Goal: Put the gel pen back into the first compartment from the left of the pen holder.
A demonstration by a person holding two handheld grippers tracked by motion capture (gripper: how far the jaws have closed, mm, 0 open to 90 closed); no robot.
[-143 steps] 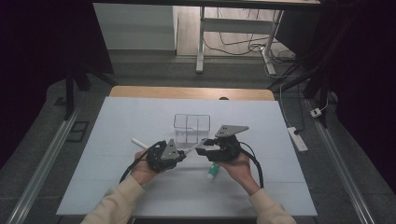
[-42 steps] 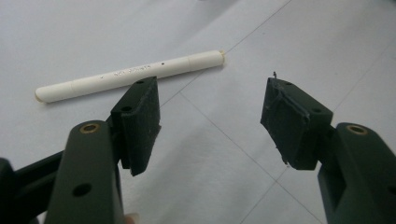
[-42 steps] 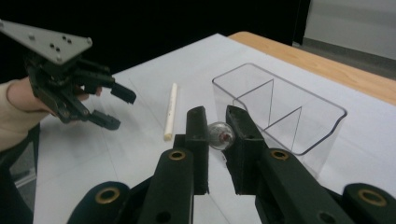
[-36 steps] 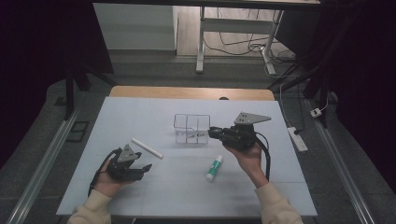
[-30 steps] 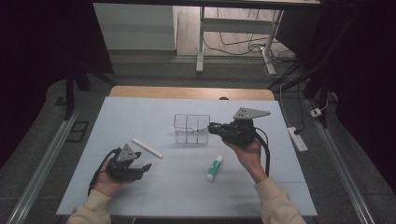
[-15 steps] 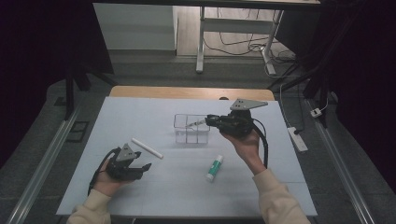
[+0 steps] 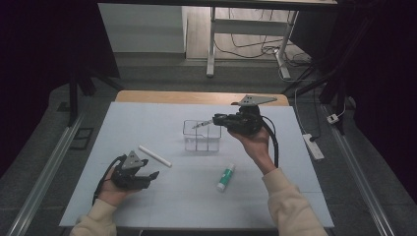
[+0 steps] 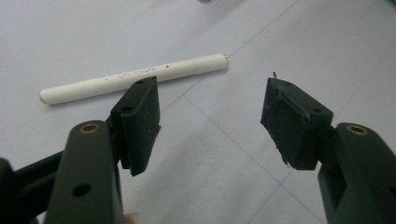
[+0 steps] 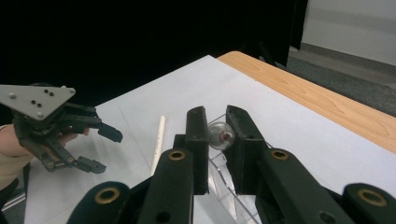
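Note:
My right gripper [image 7: 217, 120] is held above the table, shut on a slim clear pen [image 7: 200, 125] whose tip pokes out over the clear plastic organiser box [image 7: 201, 141]. In the right gripper view the pen's round end [image 9: 219, 134] sits pinched between the jaws of that gripper [image 9: 217, 122], with the box [image 9: 223, 173] below. My left gripper [image 7: 150, 175] rests on the white table sheet at the near left, open and holding nothing. A white pen [image 7: 155, 156] lies just beyond it, and in the left gripper view this pen [image 8: 133, 77] lies past the open gripper [image 8: 210, 109].
A white and green tube [image 7: 225, 177] lies on the sheet to the near right of the box. The table's wooden far edge [image 7: 196, 97] runs behind the sheet. In the right gripper view the left gripper [image 9: 106, 148] is off to the left.
My right gripper has lifted and moved toward the far side, carrying the pen from beside the box to over it. The left hand has stayed in place.

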